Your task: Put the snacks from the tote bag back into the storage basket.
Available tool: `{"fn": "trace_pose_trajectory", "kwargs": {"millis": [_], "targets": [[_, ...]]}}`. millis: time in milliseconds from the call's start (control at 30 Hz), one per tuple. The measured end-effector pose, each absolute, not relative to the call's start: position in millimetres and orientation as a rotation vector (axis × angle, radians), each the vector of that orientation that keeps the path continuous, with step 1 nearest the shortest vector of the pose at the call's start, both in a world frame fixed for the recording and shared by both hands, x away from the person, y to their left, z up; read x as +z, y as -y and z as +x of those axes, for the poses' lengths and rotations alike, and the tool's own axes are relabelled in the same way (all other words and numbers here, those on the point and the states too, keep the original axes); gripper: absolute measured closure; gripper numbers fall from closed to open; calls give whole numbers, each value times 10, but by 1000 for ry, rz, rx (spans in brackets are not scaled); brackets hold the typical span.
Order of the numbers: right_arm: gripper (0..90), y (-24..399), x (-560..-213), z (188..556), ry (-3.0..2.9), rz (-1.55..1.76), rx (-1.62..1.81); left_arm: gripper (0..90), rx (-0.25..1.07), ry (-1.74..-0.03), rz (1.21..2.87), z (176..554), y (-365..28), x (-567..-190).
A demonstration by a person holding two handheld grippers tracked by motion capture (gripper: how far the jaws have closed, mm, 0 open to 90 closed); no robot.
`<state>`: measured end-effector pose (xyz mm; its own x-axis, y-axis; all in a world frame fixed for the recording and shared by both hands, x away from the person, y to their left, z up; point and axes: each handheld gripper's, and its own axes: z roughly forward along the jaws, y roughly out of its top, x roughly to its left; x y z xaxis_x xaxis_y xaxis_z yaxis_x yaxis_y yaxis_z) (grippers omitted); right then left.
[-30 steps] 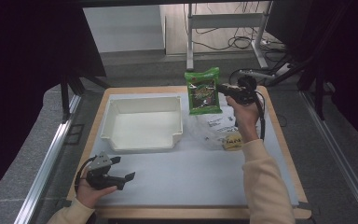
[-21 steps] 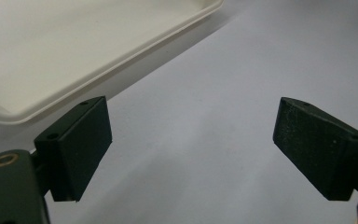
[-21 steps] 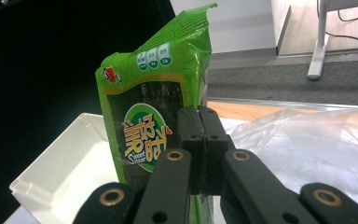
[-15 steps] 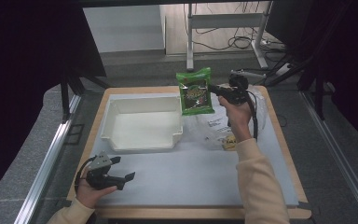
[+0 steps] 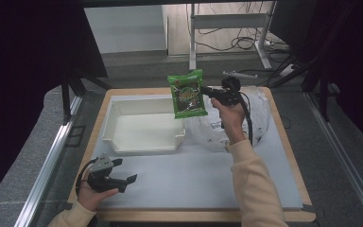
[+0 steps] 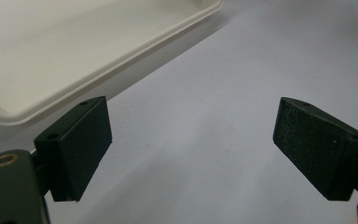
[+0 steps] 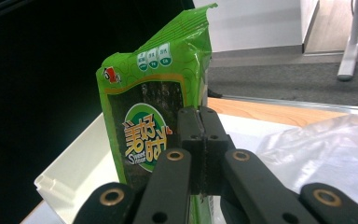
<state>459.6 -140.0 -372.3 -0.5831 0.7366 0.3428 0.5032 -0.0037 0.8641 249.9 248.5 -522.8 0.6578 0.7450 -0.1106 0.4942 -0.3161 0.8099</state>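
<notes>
Cream sleeves (image 5: 253, 189); black grippers with brass-ringed pivots, trailing black cables, square black jaws

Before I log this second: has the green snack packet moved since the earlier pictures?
Yes. The green snack packet, clamped in the right gripper, has shifted left toward the white tray.

I am counting one green snack packet (image 5: 187, 93), hanging at about one o'clock over the counter (image 5: 194, 179). I am seeing one white tray (image 5: 144, 126) at eleven o'clock, one crumpled clear plastic bag (image 5: 260, 111) at two o'clock, and two tongs: left tongs (image 5: 123, 178) at seven, right tongs (image 5: 203, 90) at one.
</notes>
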Motion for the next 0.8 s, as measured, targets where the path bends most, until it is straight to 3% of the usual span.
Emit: {"fn": "trace_pose_trajectory", "kwargs": {"millis": [800], "targets": [[897, 1079, -3799, 4628, -2104, 1288, 1665, 115, 354, -960, 1991, 2501, -2483, -5228]]}}
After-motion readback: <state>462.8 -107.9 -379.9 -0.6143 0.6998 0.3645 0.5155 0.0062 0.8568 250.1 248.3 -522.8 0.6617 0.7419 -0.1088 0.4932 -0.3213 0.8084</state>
